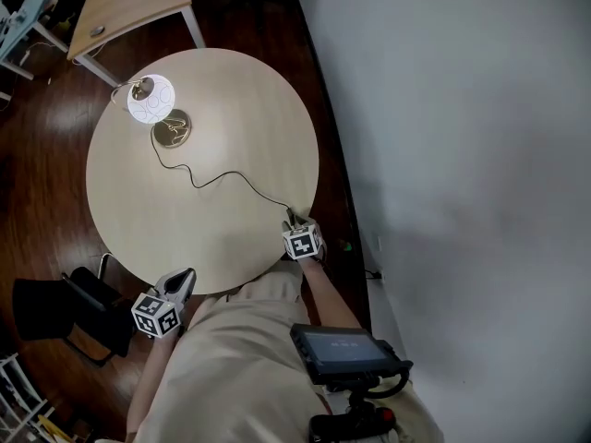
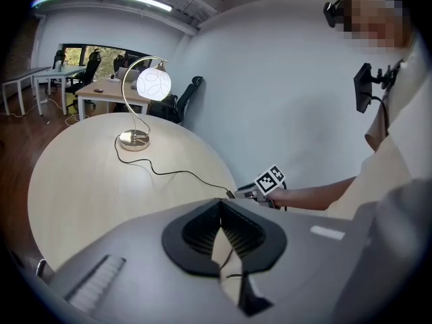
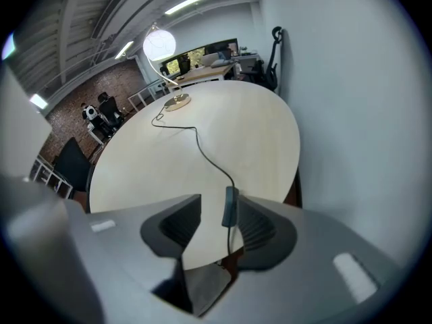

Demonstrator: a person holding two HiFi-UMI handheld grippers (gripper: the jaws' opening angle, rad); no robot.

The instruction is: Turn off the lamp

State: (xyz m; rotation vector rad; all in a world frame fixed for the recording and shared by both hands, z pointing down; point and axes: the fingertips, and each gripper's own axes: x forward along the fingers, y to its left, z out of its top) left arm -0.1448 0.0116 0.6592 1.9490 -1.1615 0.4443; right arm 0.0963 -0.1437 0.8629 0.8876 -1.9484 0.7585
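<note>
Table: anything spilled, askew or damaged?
Nothing stands out. The lamp stands upright and lit. Its cord trails loosely across the table to the inline switch at the near edge, between the right tool's open jaws. No spill or damage shows.

The left gripper (image 2: 221,204) has its jaws meeting at the tips, with nothing between them. Far beyond them and to the left, the lamp (image 2: 154,84) glows. Its cord (image 2: 177,173) trails back to the right gripper (image 2: 237,194), just past the tips.

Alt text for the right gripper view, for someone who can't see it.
The right gripper, jaws open, straddles a dark switch at the near edge of a round table. Its cord runs to a lit lamp.
</note>
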